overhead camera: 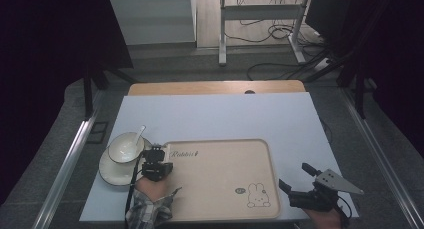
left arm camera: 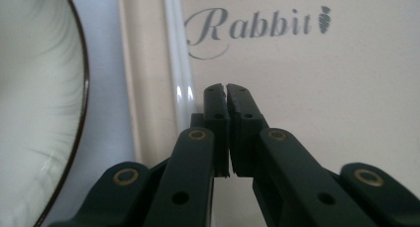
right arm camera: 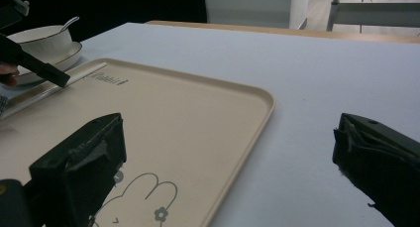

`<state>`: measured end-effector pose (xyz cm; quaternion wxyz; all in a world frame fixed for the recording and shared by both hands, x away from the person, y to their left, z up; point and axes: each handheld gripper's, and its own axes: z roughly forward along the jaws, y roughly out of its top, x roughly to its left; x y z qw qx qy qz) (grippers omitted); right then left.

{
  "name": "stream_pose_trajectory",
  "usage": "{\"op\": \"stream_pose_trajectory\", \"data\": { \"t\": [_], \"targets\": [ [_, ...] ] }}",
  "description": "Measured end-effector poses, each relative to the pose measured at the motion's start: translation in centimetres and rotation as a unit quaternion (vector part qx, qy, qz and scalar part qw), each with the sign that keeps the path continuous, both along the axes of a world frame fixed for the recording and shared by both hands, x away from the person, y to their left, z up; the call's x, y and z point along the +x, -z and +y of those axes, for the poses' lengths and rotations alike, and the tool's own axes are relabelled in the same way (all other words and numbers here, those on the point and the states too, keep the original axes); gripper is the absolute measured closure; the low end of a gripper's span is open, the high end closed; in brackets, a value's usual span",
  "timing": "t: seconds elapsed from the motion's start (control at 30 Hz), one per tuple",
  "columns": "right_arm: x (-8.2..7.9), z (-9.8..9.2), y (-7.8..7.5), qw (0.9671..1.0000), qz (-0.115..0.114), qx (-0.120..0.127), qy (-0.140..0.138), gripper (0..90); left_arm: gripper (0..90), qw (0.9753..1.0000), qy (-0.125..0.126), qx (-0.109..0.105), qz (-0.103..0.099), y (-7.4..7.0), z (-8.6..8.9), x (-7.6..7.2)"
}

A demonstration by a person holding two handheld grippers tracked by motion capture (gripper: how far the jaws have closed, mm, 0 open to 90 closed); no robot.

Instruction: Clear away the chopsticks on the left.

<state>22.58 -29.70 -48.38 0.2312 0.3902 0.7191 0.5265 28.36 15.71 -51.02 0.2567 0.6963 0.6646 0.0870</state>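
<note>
You are looking at one beige tray (overhead camera: 220,184), one bowl (overhead camera: 125,148), one saucer (overhead camera: 111,171) under it, one spoon (overhead camera: 139,134), and one white straw-like stick (left arm camera: 177,73) lying along the tray's edge.

High view overhead facing forward, both gripper views low and close, sharing the tray (overhead camera: 220,179).

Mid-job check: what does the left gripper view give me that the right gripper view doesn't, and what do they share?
Left gripper view: the left gripper with its black jaws closed together, and the carrot mark ending the grey Rabbit lettering.
Right gripper view: the right gripper with its jaws wide apart, the line-drawn rabbit, and the white ceramic bowl with its spoon.
Shared: the beige rectangular tray, the white glossy stick along its rim, and the dark-rimmed white plate.
</note>
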Motion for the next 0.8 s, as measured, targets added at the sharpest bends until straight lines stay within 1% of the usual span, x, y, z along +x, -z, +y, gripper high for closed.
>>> {"op": "stream_pose_trajectory", "data": {
  "t": [0.1, 0.13, 0.17, 0.23, 0.27, 0.3, 0.37, 0.4, 0.47, 0.6, 0.63, 0.7, 0.77, 0.8],
  "targets": [
    [0.0, 0.0, 0.0, 1.0000, 0.001, -0.001, 0.000, 0.0, 85.7, 0.9999, 0.016, -0.003, 0.000, -0.2, -0.1, -0.2],
    [0.0, 0.0, 0.0, 1.0000, 0.001, 0.000, 0.000, 0.0, 83.0, 0.9997, 0.023, -0.006, 0.001, -0.3, -0.1, -0.3],
    [0.0, 0.0, 0.0, 1.0000, 0.000, -0.001, 0.000, 0.0, 80.6, 0.9995, 0.029, -0.015, 0.000, -0.4, -0.1, -0.4],
    [0.0, 0.0, 0.0, 1.0000, 0.001, 0.001, 0.001, 0.0, 73.8, 0.9989, 0.043, -0.019, -0.007, -0.8, 0.0, -0.6],
    [0.0, 0.0, 0.0, 1.0000, 0.000, 0.000, 0.001, 0.0, 71.1, 0.9987, 0.047, -0.021, -0.007, -1.0, 0.0, -0.7],
    [0.0, 0.0, 0.0, 1.0000, 0.000, 0.000, 0.000, 0.0, 67.1, 0.9985, 0.050, -0.023, -0.009, -1.2, 0.0, -0.7],
    [0.0, 0.0, 0.0, 1.0000, 0.001, -0.001, 0.000, 0.0, 57.5, 0.9974, 0.065, -0.032, -0.011, -1.5, 0.0, -0.9],
    [0.0, 0.0, 0.0, 1.0000, 0.001, -0.001, 0.000, 0.0, 51.2, 0.9970, 0.066, -0.037, -0.012, -1.6, 0.1, -1.0],
    [0.0, 0.0, 0.0, 1.0000, 0.001, -0.001, 0.000, 0.0, 39.5, 0.9954, 0.082, -0.047, -0.014, -1.8, 0.2, -1.2],
    [0.0, 0.1, 0.0, 1.0000, 0.000, -0.002, -0.001, 0.1, 22.5, 0.9936, 0.102, -0.045, -0.016, -2.1, 0.2, -1.7],
    [0.0, 0.1, 0.0, 1.0000, 0.000, -0.003, -0.001, 0.1, 18.8, 0.9930, 0.107, -0.049, -0.017, -2.1, 0.3, -1.8],
    [0.0, 0.1, 0.0, 1.0000, 0.000, -0.004, -0.001, 0.1, 12.4, 0.9931, 0.105, -0.050, -0.016, -2.3, 0.4, -2.0],
    [0.0, 0.2, 0.0, 1.0000, -0.001, -0.006, -0.001, 0.2, 7.4, 0.9938, 0.096, -0.055, -0.011, -2.5, 0.7, -2.1],
    [0.0, 0.2, 0.0, 1.0000, -0.001, -0.006, -0.002, 0.2, 6.9, 0.9940, 0.093, -0.056, -0.012, -2.6, 0.9, -2.2]
  ]
}}
